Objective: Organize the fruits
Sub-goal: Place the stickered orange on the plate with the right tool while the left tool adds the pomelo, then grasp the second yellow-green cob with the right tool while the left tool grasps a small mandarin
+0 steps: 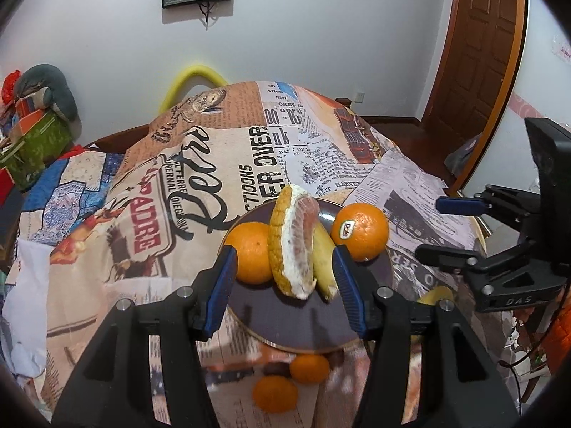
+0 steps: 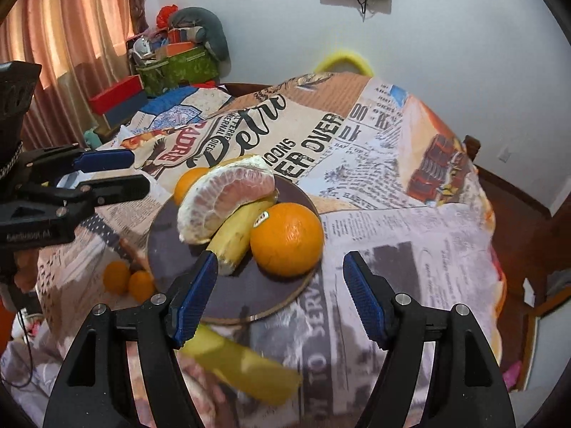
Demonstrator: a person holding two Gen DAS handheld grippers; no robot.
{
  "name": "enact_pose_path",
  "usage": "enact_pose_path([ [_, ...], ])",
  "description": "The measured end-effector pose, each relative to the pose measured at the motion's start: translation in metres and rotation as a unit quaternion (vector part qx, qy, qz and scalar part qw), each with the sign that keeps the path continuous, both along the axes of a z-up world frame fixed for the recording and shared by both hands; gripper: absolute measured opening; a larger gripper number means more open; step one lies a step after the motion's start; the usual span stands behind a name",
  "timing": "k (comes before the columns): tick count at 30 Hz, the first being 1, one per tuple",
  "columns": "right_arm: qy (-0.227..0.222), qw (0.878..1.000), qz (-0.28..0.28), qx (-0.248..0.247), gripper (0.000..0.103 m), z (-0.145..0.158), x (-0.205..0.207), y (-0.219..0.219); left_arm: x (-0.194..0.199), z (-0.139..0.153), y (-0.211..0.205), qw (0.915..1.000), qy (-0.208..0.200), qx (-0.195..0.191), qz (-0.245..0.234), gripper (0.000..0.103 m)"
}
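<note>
Clearly my landmark is the dark round plate [image 1: 285,324]: on it sit two oranges, one at its left [image 1: 249,251] and a stickered one at its right rim [image 2: 287,239], with a peeled pomelo wedge [image 1: 294,242] leaning over a banana [image 2: 232,242] between them. I judge the wedge soft, light and tearable, best taken gently by its rind side; the oranges look firm but round and likely to roll, so I would grip across their middles. Off the plate's near edge lie two small mandarins [image 1: 287,380], and a second banana [image 2: 239,363] lies just under my right gripper [image 2: 280,296]. My left gripper [image 1: 285,285] and the right both stand spread, holding nothing. Free plate surface remains only at its near side; the tablecloth [image 1: 200,164] beyond the plate is bare.
</note>
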State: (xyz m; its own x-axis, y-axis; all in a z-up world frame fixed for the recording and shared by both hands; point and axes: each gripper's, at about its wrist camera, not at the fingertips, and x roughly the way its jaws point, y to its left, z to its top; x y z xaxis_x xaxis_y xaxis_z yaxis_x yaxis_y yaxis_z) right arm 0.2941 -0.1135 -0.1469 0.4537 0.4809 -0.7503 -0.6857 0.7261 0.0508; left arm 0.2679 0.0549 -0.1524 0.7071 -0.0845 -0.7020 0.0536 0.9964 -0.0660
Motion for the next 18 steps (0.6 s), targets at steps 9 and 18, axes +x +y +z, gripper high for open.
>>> enact_pose_path([
  [9, 0.004, 1.0, -0.011, -0.004, 0.072, -0.005, -0.031, -0.019, -0.036, -0.007, 0.002, 0.9998, 0.015, 0.008, 0.008, 0.059],
  [18, 0.04, 0.999, -0.006, -0.023, 0.072, -0.038, -0.049, -0.015, -0.062, -0.053, 0.009, 0.997, 0.076, 0.004, 0.014, 0.059],
])
